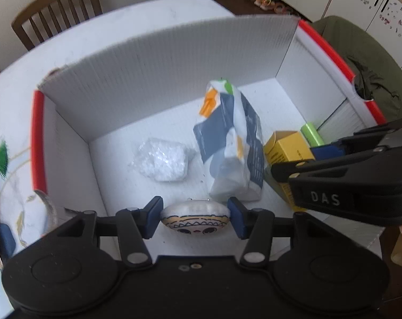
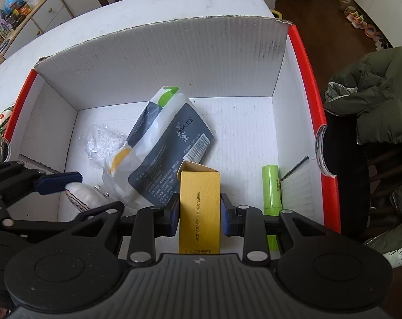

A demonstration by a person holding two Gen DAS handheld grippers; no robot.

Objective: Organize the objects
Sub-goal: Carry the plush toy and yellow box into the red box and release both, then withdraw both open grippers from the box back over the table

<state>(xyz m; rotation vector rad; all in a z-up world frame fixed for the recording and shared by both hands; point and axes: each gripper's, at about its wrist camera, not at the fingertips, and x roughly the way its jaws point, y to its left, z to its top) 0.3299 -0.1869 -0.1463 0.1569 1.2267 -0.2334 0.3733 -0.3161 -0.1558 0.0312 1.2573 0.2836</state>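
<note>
Box (image 2: 158, 61) holds pouch (image 2: 158, 154) and green cylinder (image 2: 271, 188); left tongs (image 1: 195, 219) grip painted ornament (image 1: 195, 218), right tongs (image 2: 199, 212) grip yellow carton (image 2: 199, 207), both unreleased.

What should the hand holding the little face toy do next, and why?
Probably lower it a little and open. The left gripper holds the face toy inside the white box, above bare floor near the front wall, beside the pouch.
</note>
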